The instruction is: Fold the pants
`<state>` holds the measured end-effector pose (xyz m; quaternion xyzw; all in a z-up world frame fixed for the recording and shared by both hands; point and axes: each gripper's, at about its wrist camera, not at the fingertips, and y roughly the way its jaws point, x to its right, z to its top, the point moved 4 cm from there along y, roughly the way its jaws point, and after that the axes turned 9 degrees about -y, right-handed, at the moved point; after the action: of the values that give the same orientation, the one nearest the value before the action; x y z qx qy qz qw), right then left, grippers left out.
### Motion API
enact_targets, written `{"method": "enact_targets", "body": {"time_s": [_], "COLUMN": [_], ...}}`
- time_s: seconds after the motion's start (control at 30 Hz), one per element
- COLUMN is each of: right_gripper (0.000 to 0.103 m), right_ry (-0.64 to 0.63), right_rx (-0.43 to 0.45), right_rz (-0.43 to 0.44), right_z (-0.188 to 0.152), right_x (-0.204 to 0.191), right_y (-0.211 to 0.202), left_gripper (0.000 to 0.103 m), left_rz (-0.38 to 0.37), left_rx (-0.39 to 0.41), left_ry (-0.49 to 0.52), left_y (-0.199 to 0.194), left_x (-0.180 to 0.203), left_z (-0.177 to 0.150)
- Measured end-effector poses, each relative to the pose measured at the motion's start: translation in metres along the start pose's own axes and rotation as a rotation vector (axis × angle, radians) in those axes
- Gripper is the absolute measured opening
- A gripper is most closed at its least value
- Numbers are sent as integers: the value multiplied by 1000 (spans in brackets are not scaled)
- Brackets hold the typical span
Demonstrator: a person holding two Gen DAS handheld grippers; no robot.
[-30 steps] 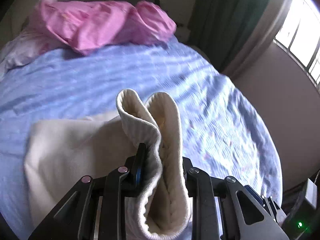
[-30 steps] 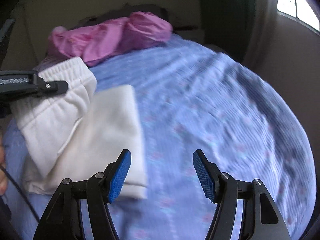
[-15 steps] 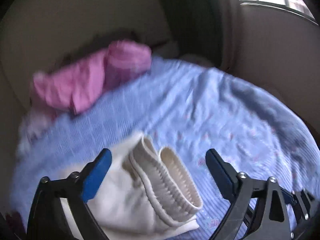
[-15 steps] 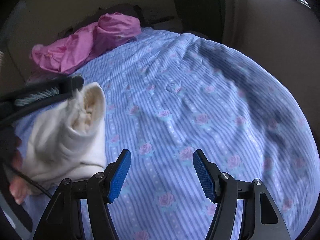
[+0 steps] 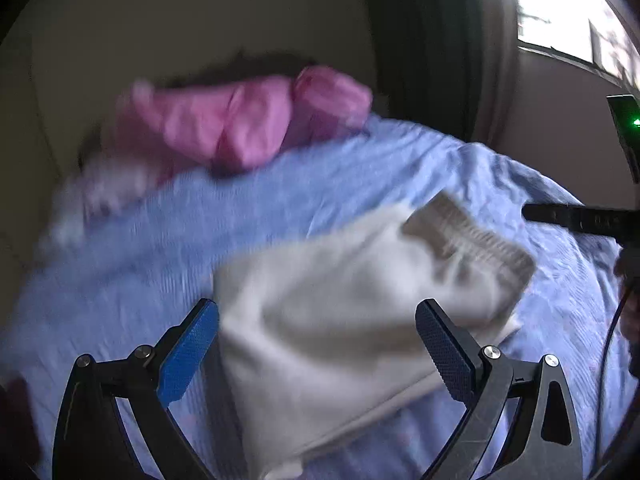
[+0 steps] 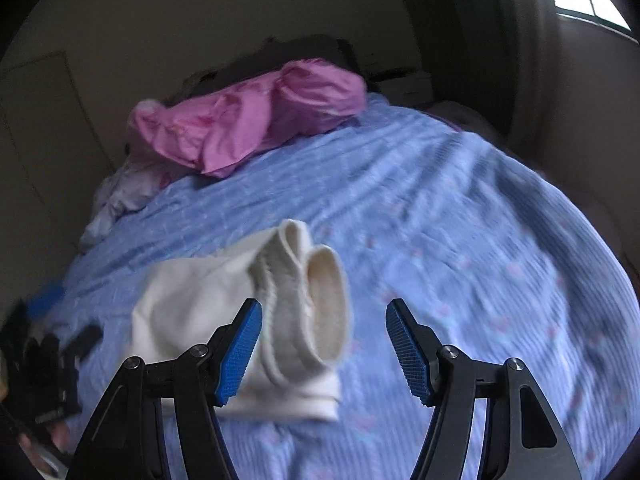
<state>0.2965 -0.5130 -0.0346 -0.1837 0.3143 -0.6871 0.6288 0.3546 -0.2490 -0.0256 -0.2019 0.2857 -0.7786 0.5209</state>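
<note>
The cream pants [image 5: 320, 280] lie folded on the blue sheet, with the ribbed waistband [image 5: 472, 240] doubled over at their right end. My left gripper [image 5: 316, 310] hovers over them; its jaws are opening wide and its pads touch nothing. In the right wrist view the pants [image 6: 192, 300] lie left of centre and the waistband [image 6: 320, 280] stands up in two loops. My right gripper [image 6: 323, 308] is open above that waistband, clear of the cloth. The left gripper [image 6: 40, 352] shows as a dark blur at the left edge there.
A crumpled pink cloth [image 6: 248, 124] and a pale lilac one [image 6: 124, 192] lie at the far end of the bed. The blue striped, flowered sheet [image 6: 460, 220] stretches to the right. A dark curtain [image 5: 432, 40] and a bright window [image 5: 560, 8] stand behind.
The left gripper has let go of the waistband, spread its jaws and drawn back to the left. The pants dropped onto the sheet. The right gripper has risen slightly and stays open as before.
</note>
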Motion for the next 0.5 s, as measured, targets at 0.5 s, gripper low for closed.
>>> {"method": "enact_targets", "body": {"time_s": [0.5], "right_gripper": [65], "right_ry": [-97], "right_rx": [-212], "right_rz": [1], "right_z": [46], "right_x": [-41], "right_y": [129], "left_gripper": [93], "left_rz": [-164], "left_rx": [-219], "left_ry": [154], "left_y": [141], "left_x": [-38], "left_z": [74]}}
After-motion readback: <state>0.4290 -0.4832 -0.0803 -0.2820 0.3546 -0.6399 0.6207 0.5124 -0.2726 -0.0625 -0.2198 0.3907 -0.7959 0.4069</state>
